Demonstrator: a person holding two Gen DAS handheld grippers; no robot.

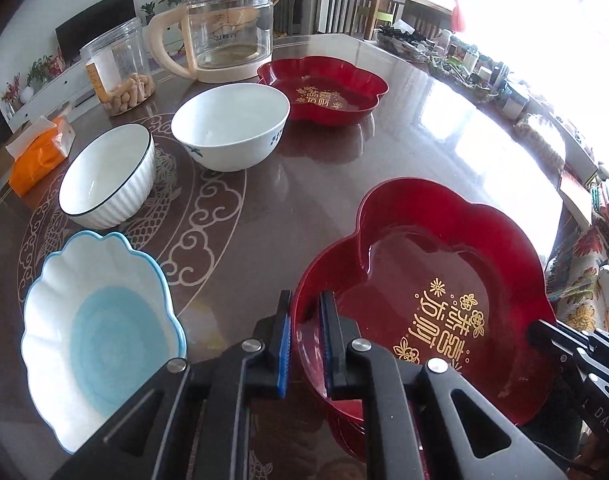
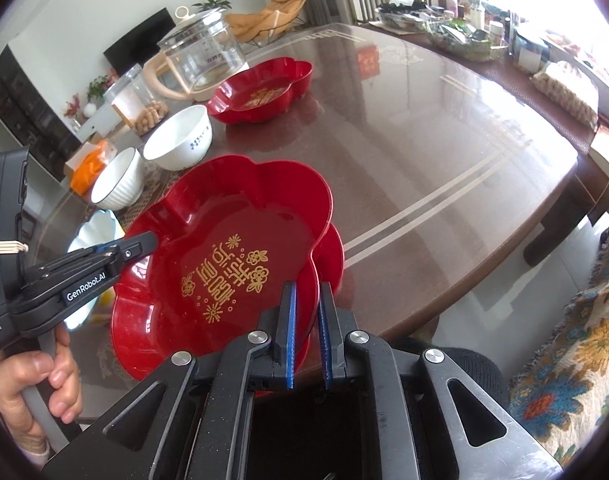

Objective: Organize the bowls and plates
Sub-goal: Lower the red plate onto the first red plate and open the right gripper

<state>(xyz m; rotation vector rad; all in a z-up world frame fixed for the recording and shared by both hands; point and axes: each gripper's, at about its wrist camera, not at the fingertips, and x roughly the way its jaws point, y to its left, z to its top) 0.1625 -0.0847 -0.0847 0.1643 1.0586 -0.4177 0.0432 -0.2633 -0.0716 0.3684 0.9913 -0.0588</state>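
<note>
A red flower-shaped plate with gold lettering is held at the near side of the table. My left gripper is shut on its left rim, and my right gripper is shut on its right rim. A second red plate shows just beneath it, offset to the right. A third red plate rests at the far side. To the left stand a white bowl with blue flowers, a ribbed white bowl with a dark rim and a scalloped blue-and-white bowl.
A glass kettle, a clear plastic jar and an orange tissue pack line the far left. Jars and baskets crowd the far right. The glossy brown table ends at a near edge beside a patterned cloth.
</note>
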